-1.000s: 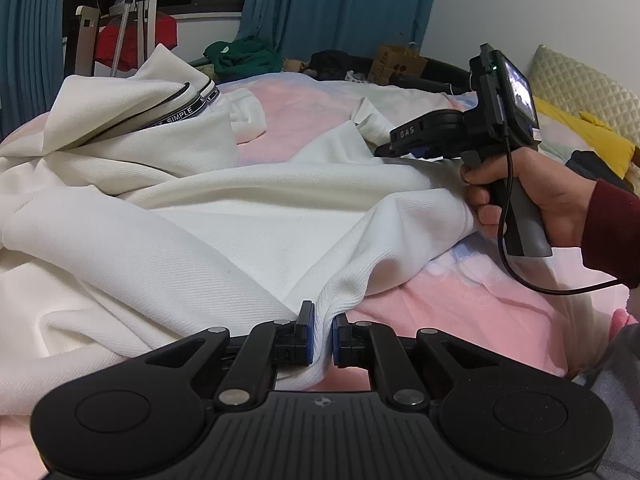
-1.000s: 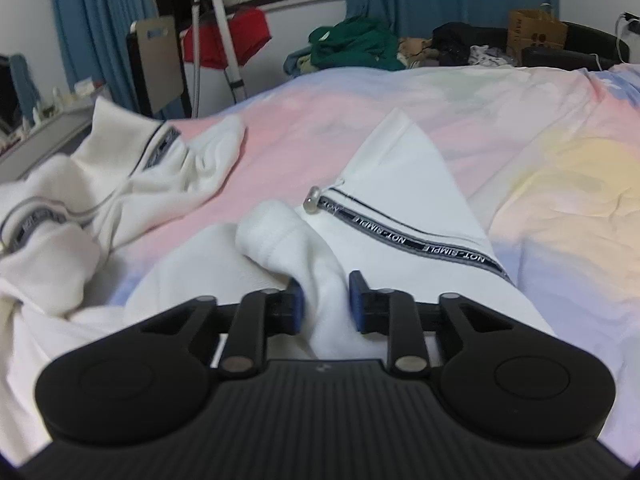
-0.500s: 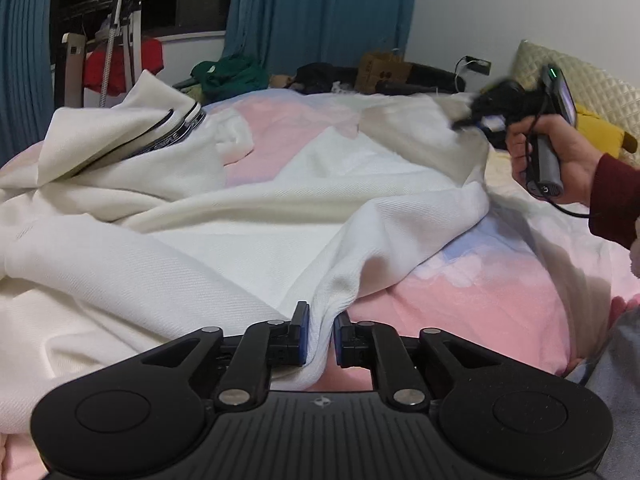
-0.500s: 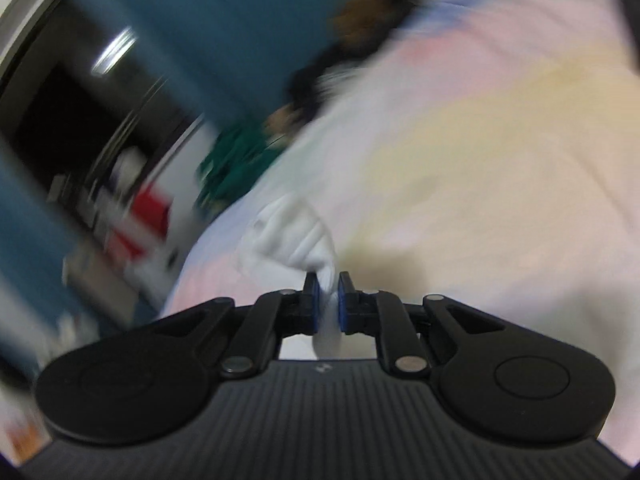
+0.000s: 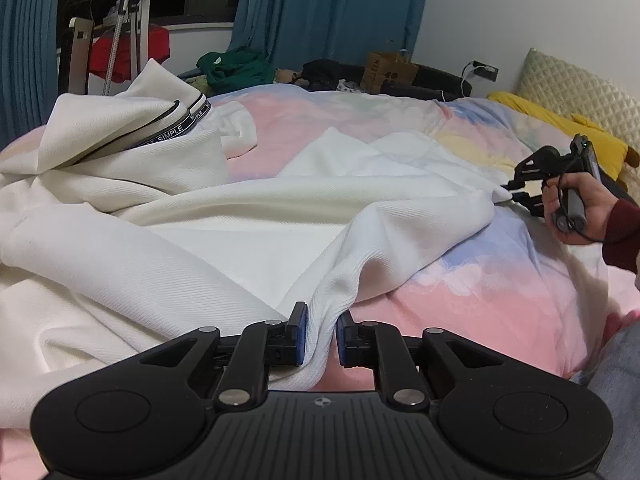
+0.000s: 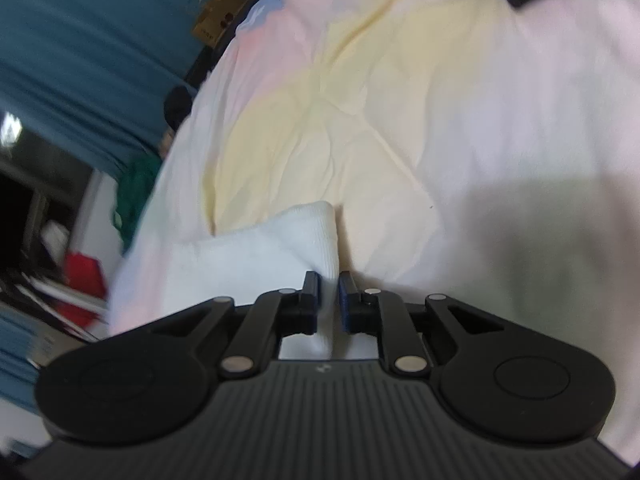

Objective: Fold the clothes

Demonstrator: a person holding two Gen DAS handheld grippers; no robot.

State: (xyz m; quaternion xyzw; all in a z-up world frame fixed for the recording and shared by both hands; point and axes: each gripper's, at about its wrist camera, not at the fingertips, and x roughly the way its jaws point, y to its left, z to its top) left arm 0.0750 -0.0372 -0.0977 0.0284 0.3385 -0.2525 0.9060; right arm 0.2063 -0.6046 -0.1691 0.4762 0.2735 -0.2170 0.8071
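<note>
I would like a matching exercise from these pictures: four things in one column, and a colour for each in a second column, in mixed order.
Things:
1. garment
2. curtain
3. sleeve
4. pillow

Colours:
A. yellow
B. dark red
C. white
D. blue

Pairs: 1-C, 2-D, 3-B, 4-A
</note>
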